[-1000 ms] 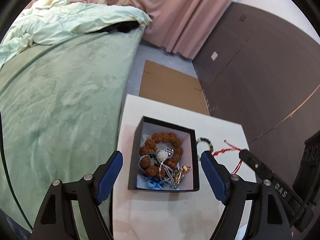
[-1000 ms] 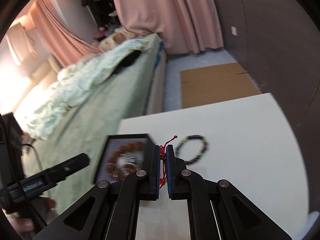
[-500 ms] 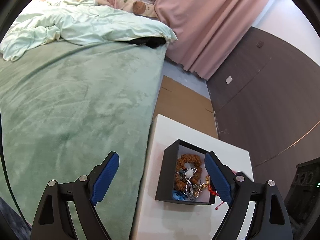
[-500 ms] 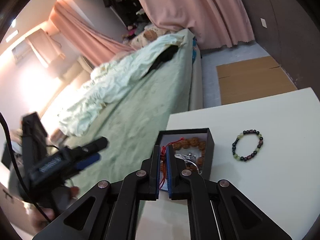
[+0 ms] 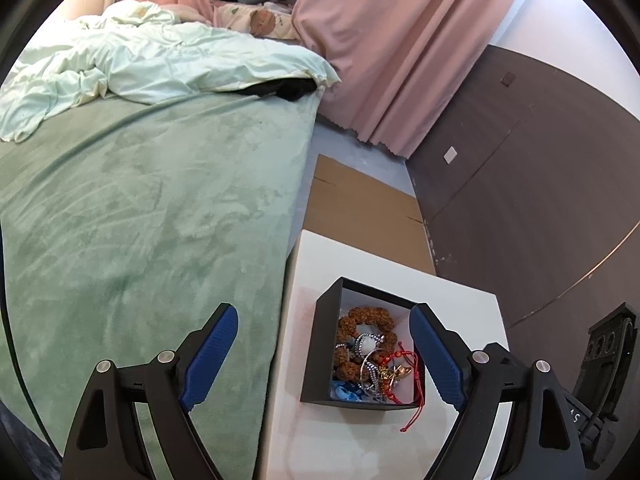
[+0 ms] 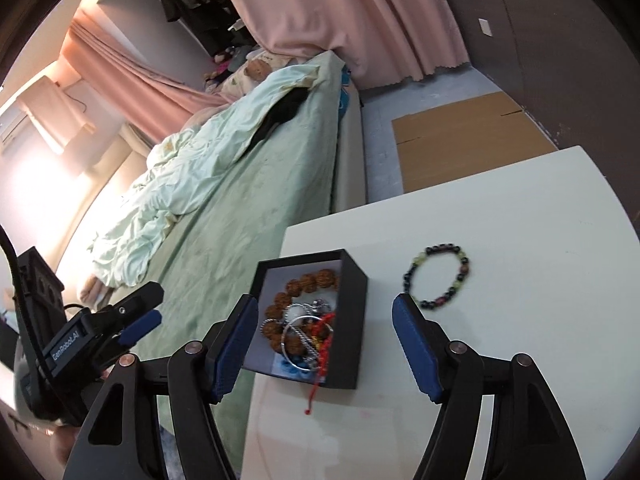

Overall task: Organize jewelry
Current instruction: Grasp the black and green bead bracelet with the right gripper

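A black box (image 6: 354, 280) stands near the left edge of the white table (image 6: 520, 220). It holds a brown bead bracelet (image 6: 308, 282), silver chains (image 6: 304, 320) and a red cord bracelet (image 6: 326, 330). The cord's tail hangs over the front wall. My right gripper (image 6: 325, 302) hovers over the box; its jaws are opening and nothing is between them. A dark bead bracelet (image 6: 445, 246) lies on the table right of the box. My left gripper (image 5: 323, 312) is open and empty, straddling the box's left wall (image 5: 320, 344) from above.
A bed with a green cover (image 5: 140, 220) and a pale duvet (image 5: 160, 64) adjoins the table's left edge. Flat cardboard (image 5: 360, 208) lies on the floor beyond the table. Pink curtains (image 5: 380, 40) and a dark wall (image 5: 540, 180) close the far side.
The right gripper's jaws have parted and let go of the red cord, which now lies in the box with its tail over the front wall. The left gripper has drifted toward the bed.
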The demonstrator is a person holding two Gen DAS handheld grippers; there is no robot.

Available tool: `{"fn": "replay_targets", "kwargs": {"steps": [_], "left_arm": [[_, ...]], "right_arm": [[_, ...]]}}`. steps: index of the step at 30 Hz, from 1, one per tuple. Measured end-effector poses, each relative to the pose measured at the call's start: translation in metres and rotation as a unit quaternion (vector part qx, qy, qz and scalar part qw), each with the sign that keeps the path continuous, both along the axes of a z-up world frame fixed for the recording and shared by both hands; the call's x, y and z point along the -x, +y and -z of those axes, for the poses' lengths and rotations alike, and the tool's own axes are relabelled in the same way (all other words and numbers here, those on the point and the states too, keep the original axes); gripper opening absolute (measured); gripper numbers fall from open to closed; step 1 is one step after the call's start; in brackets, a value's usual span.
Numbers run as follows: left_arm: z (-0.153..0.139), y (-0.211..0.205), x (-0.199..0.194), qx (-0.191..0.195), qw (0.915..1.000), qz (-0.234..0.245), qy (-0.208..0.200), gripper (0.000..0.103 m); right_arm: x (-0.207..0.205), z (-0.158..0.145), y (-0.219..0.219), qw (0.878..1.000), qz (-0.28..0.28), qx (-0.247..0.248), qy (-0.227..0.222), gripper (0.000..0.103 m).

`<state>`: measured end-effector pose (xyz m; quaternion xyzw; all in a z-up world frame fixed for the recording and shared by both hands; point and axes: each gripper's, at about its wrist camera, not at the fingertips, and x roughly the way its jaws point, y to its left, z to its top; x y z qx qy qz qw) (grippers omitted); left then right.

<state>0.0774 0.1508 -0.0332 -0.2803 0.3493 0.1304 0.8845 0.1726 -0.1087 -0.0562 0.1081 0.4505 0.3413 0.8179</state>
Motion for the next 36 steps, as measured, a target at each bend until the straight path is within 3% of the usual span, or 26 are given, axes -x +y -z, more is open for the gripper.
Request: {"fn": "replay_targets", "kwargs": {"steps": [9, 13, 17, 27, 36], "left_arm": [[0.002, -0.020, -0.011, -0.013, 0.9998, 0.017, 0.001, 0.088], [0.005, -0.031, -0.019, -0.018, 0.9994, 0.028, 0.007, 0.088], [0.006, -0.041, -0.027, -0.026, 0.9987, 0.042, 0.008, 0.088], [0.004, -0.065, -0.046, -0.042, 0.9954, 0.086, -0.002, 0.088], [0.003, -0.056, -0.062, -0.036, 0.9962, 0.079, 0.000, 0.088]], "right_arm": [[-0.008, -0.009, -0.034, 0.999, 0.027, 0.011, -0.013, 0.070], [-0.017, -0.007, -0.050, 0.999, 0.048, 0.018, -0.009, 0.077], [-0.027, -0.003, -0.062, 0.998, 0.063, 0.024, -0.001, 0.077], [-0.046, 0.012, -0.061, 0.994, 0.078, 0.068, 0.019, 0.078], [-0.074, 0.030, -0.063, 0.991, 0.074, 0.106, 0.032, 0.078]]}}
